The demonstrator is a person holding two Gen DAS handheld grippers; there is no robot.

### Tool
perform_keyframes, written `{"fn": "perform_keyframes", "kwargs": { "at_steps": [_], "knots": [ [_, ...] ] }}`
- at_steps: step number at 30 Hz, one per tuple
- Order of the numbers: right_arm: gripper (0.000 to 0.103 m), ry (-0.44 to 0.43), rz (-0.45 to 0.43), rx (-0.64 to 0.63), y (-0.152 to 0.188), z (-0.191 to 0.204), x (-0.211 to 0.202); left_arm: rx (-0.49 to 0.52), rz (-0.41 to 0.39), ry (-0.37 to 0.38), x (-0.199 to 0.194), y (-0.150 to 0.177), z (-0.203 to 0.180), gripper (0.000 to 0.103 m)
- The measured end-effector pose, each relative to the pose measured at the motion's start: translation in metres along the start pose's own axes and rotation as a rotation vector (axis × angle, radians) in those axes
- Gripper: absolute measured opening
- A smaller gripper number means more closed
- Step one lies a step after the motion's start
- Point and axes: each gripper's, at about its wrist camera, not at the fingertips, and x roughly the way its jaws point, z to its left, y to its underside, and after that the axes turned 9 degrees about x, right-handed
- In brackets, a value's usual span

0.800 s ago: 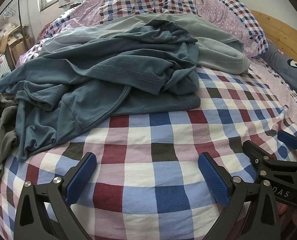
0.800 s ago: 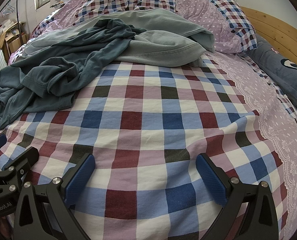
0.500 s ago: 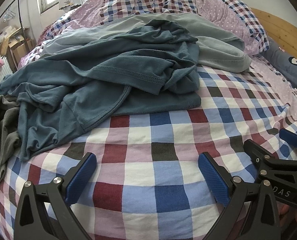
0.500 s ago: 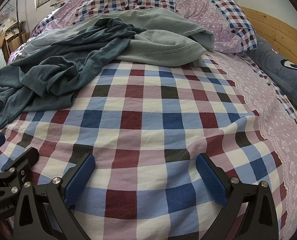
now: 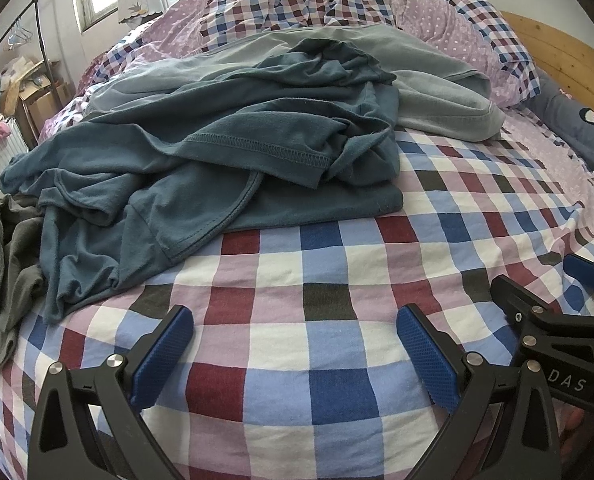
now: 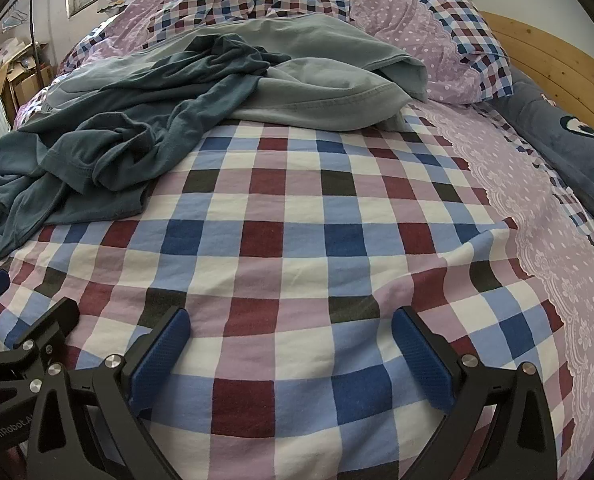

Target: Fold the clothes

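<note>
Right now both grippers hang low over a bed covered in a checked sheet (image 5: 321, 264) of red, blue, white and lilac squares. The left gripper (image 5: 295, 354) has its blue-padded fingers (image 5: 163, 354) spread wide apart, grasping nothing, with only bare sheet between them. The right gripper (image 6: 291, 354) is likewise released, its fingers (image 6: 423, 360) splayed over the sheet and holding nothing. The two sit just beside each other at the near edge of the sheet: the right one's black frame shows at the right border of the left wrist view, and the left one's frame at the left border of the right wrist view.

Beyond the grippers, on the far left part of the sheet, lies a crumpled dark teal shirt (image 5: 225, 148), unfolded, its stitched hem turned up and its folds heaped on one another. Behind and to the right of the teal shirt, partly beneath it, lies a pale grey-green garment (image 6: 329, 92), also rumpled, reaching toward the pillows. A dark grey garment (image 5: 5, 256) hangs off the sheet's left edge, touching the teal shirt. At the head of the sheet are a bunched checked quilt (image 5: 297, 4) and a lilac dotted pillow (image 6: 429, 52) with checked trim. A wooden headboard (image 6: 549, 68) and a navy cushion (image 6: 565, 140) stand to the right of the sheet.
</note>
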Motion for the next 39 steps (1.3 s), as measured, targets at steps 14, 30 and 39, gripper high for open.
{"fn": "perform_keyframes", "kwargs": {
  "at_steps": [14,30,39],
  "knots": [
    [0.103,-0.033,0.022,0.034,-0.002,-0.006,0.002,-0.039,-0.012,0.102,-0.008,0.003,0.019,0.102],
    [0.098,-0.201,-0.002,0.082,-0.011,0.003,-0.003,0.09,-0.311,0.126,-0.052,0.0,0.113,0.097],
    [0.076,-0.236,0.013,0.09,-0.019,0.022,0.004,0.173,-0.26,0.151,-0.036,0.009,0.108,0.086]
  ]
}}
